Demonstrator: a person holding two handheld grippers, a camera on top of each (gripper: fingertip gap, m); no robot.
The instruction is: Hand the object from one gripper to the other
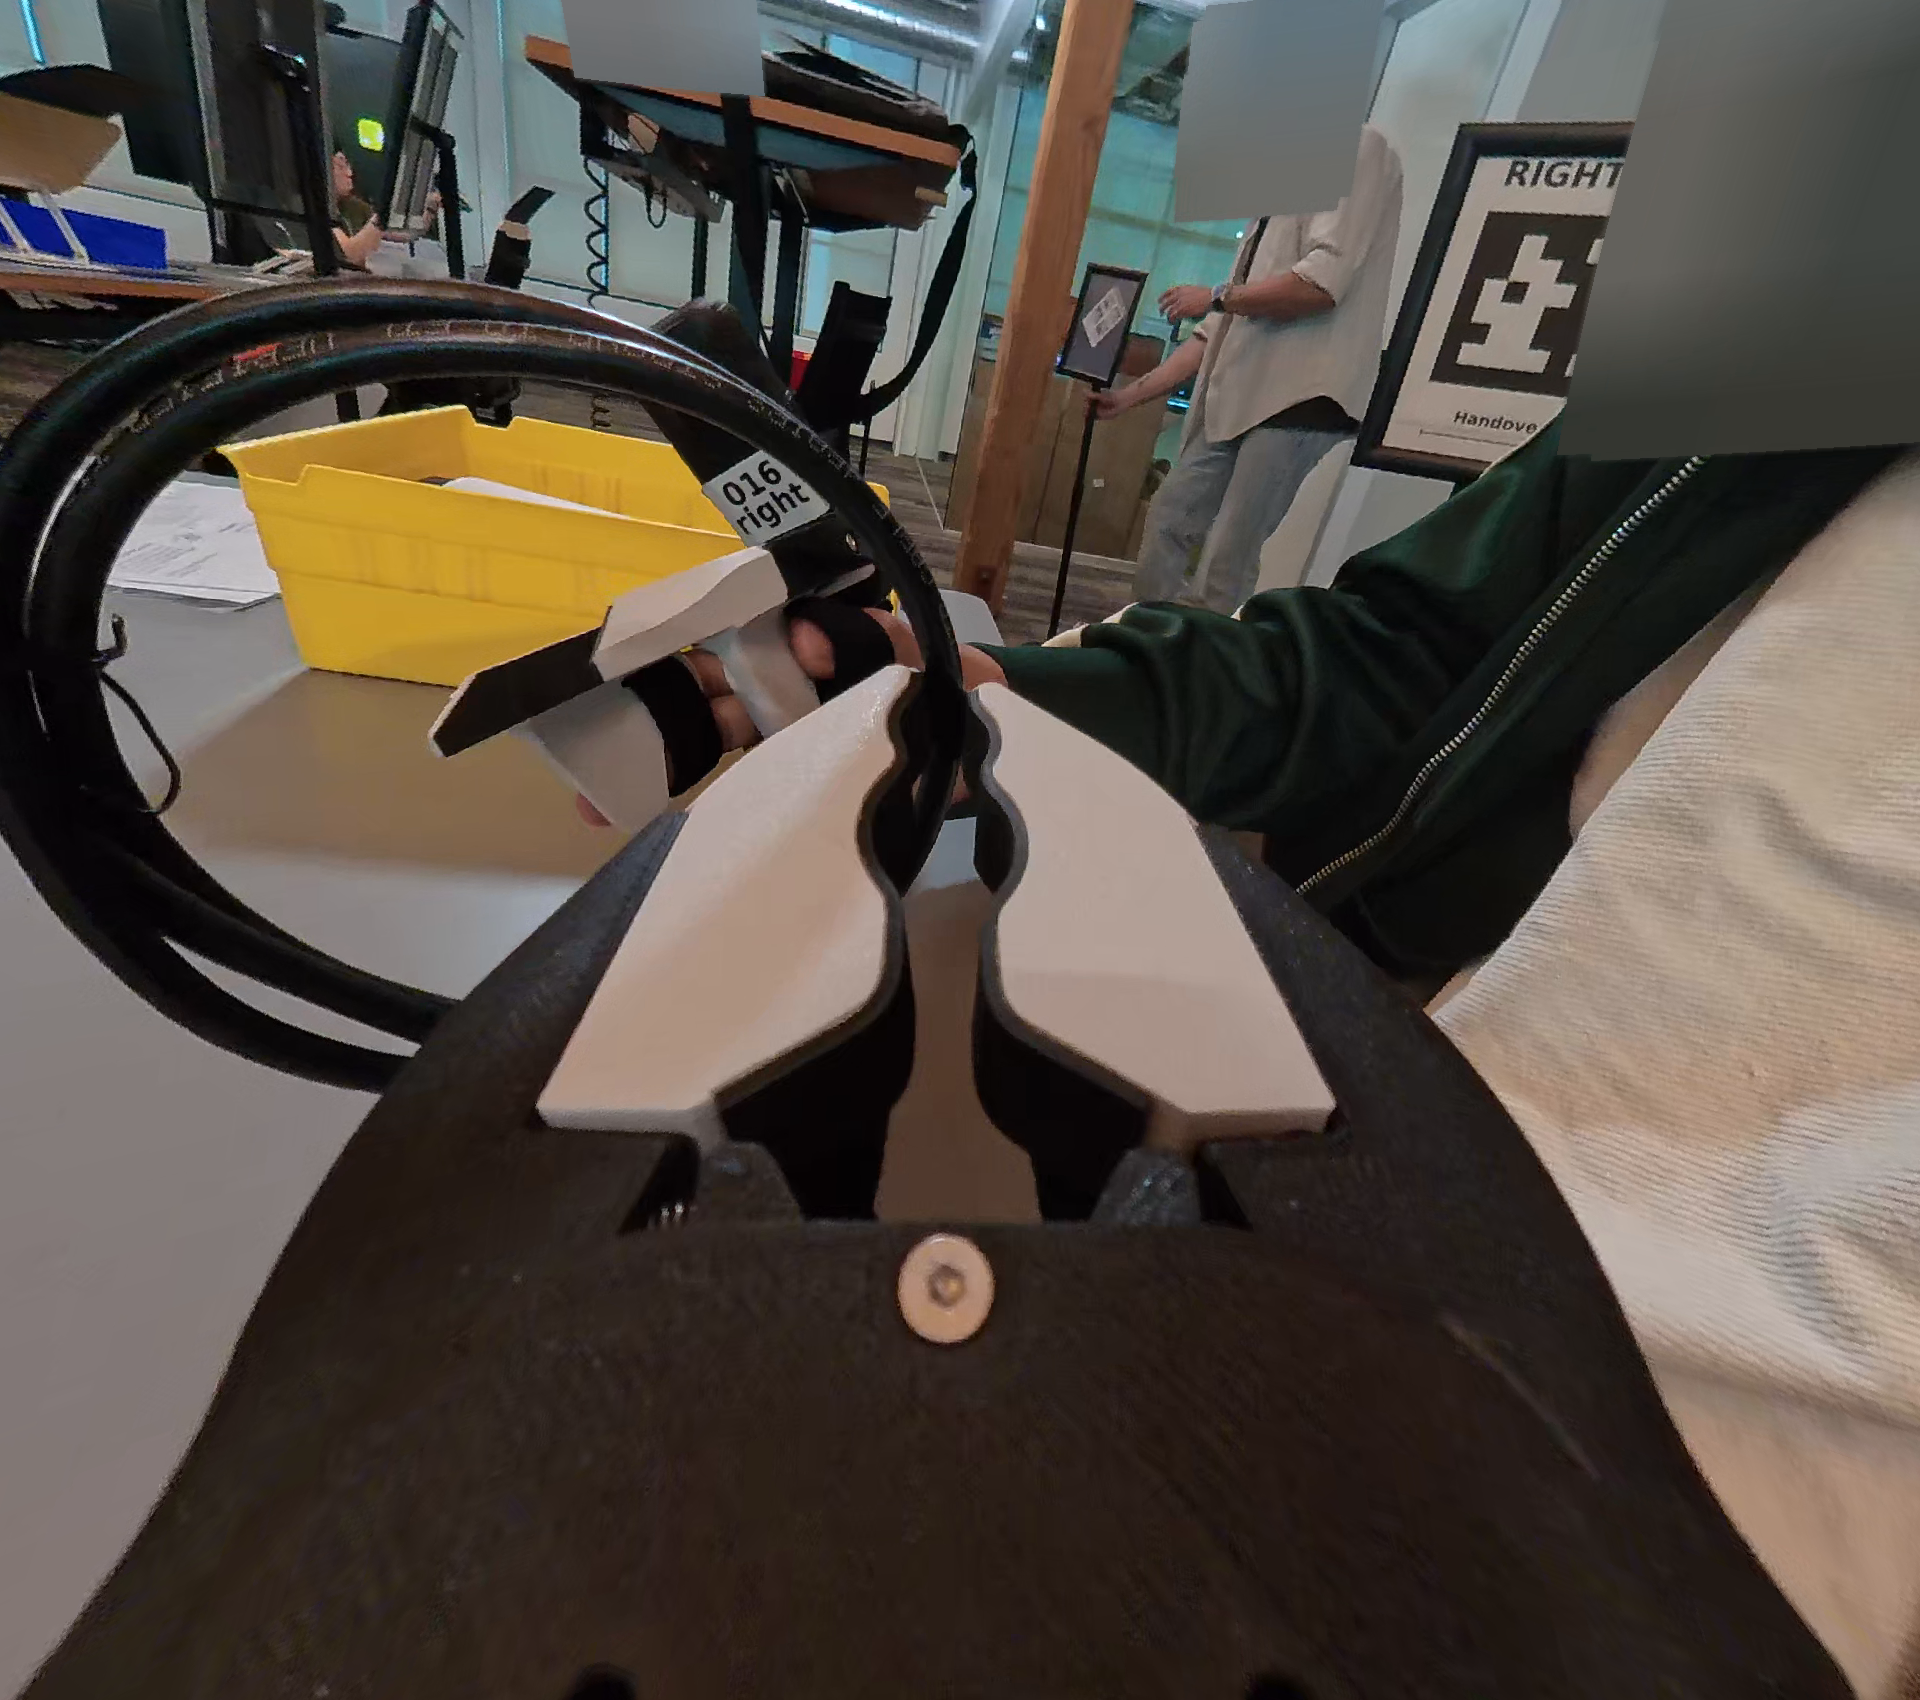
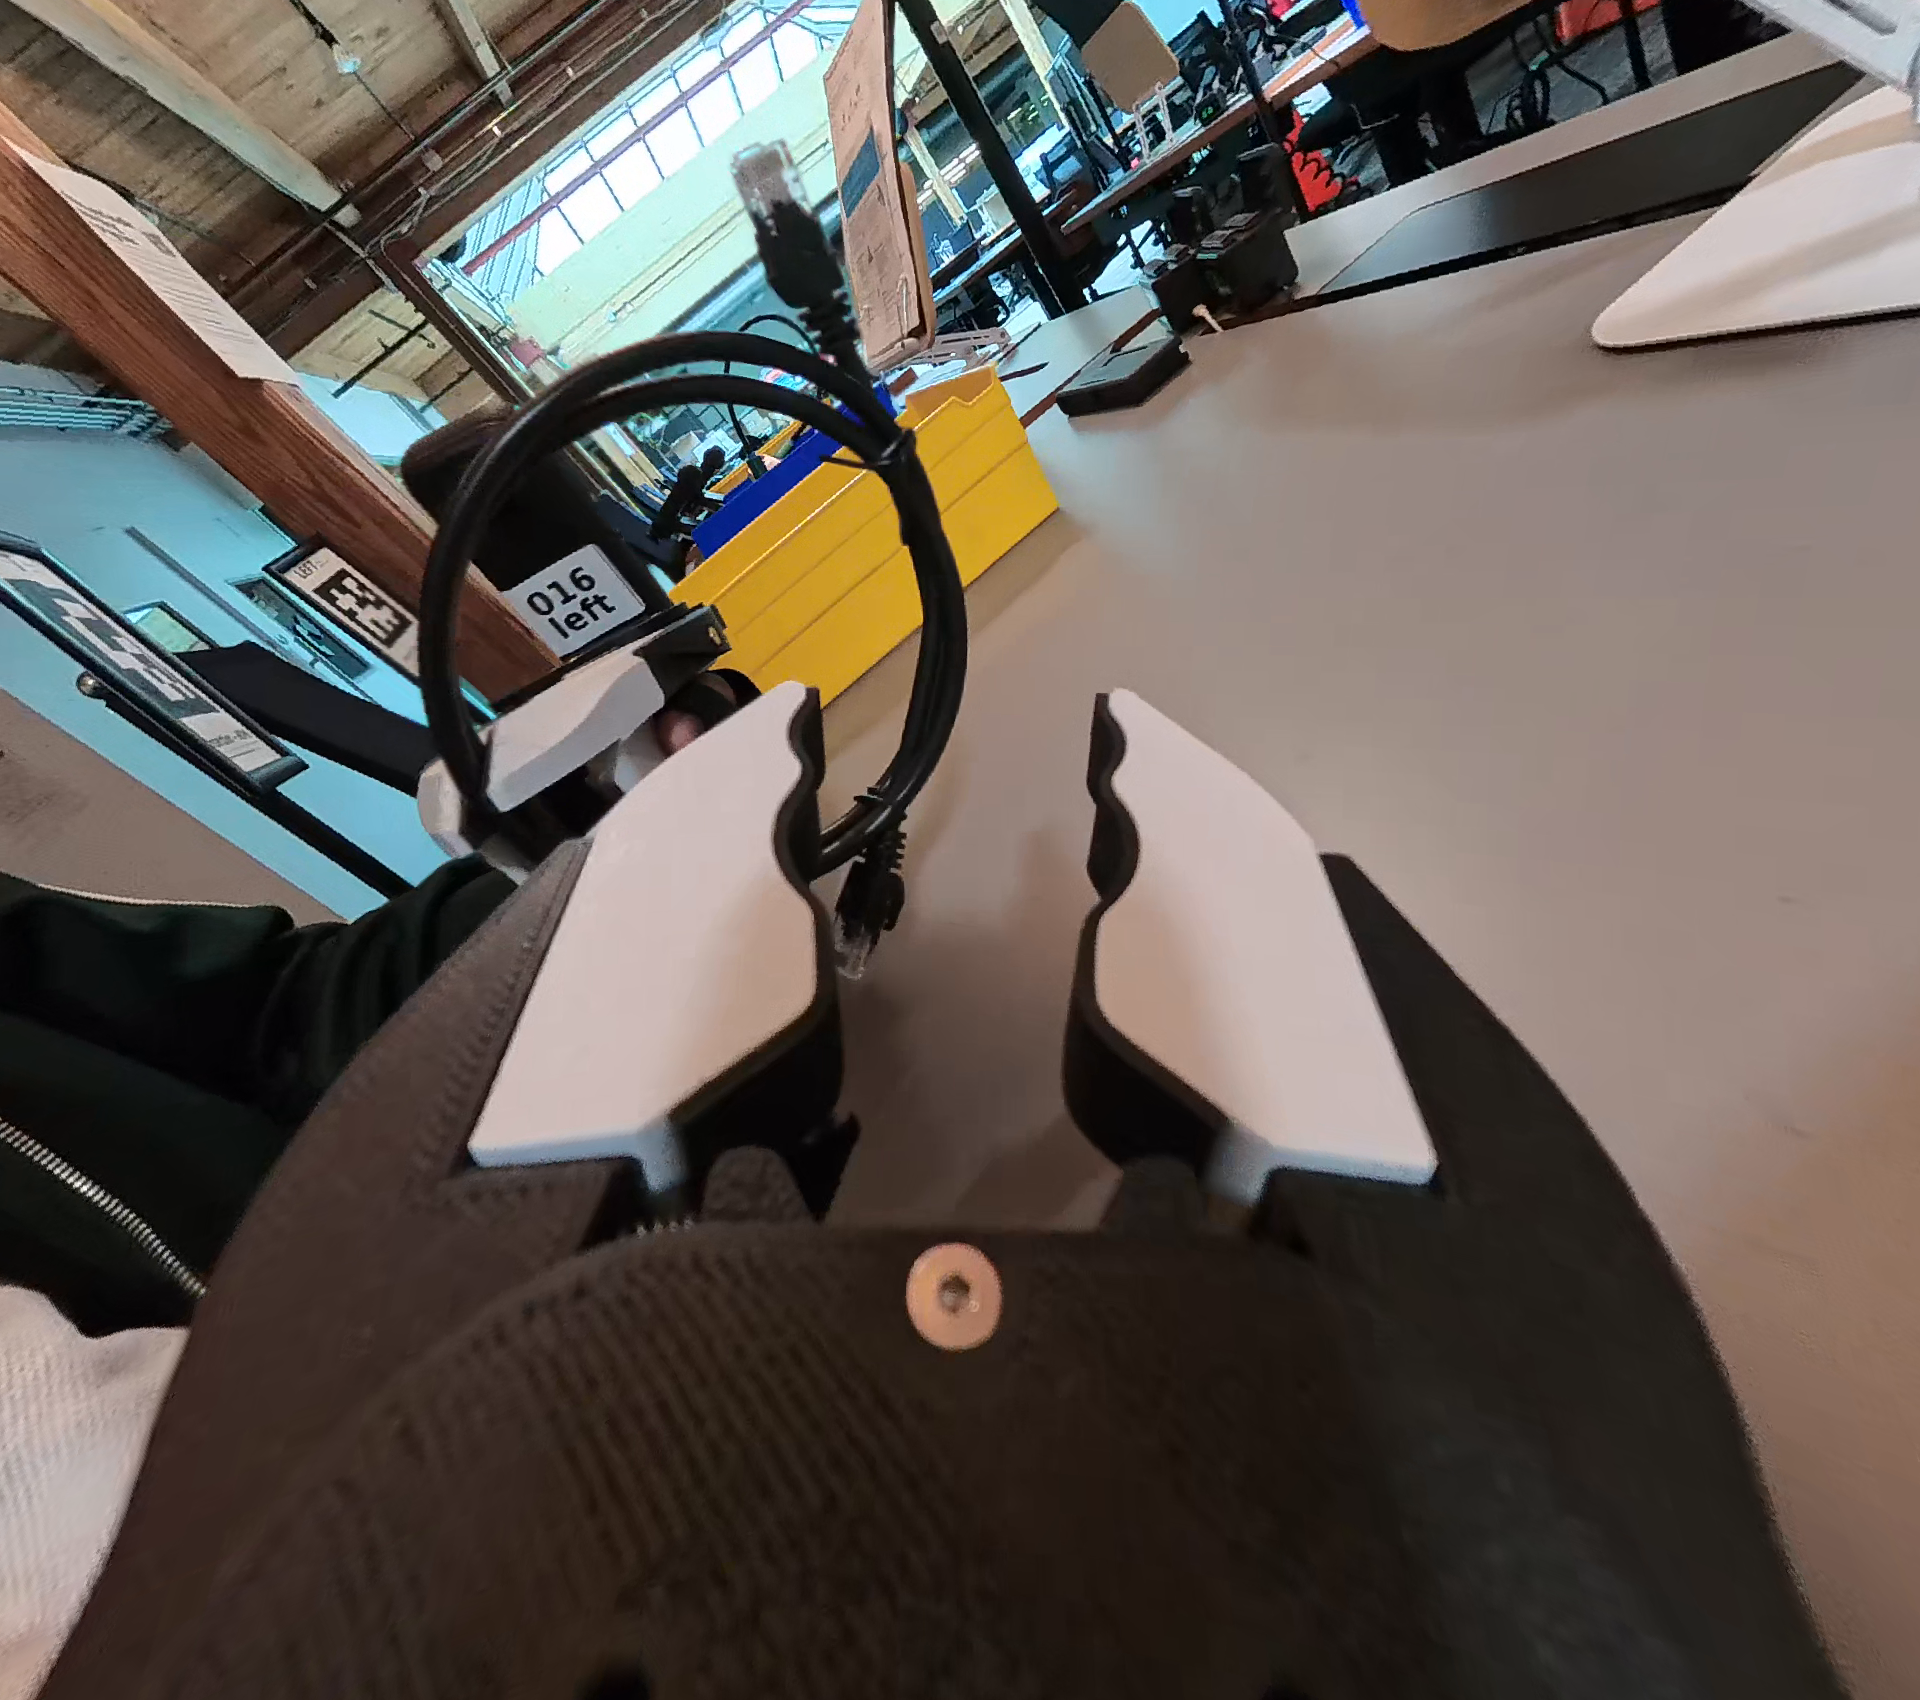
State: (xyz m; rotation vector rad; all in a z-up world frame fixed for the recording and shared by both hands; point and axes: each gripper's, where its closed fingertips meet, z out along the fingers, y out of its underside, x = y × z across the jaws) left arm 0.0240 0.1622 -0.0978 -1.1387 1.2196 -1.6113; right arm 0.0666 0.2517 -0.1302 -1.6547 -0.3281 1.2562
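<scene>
While the left gripper (image 1: 943, 705) is pinching the coiled black cable (image 1: 312, 362) tight between its closed fingers and holding it up above the grey table (image 2: 1455, 611), the right gripper (image 2: 951, 715) is waiting with its fingers spread apart, gripping nothing. One clear-tipped plug is dangling just beside the right gripper's left finger, and a yellow bin (image 2: 883, 549) is sitting behind.

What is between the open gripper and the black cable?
Nothing but air over bare table; in the right wrist view the right gripper sits open just short of the coiled cable.
</scene>
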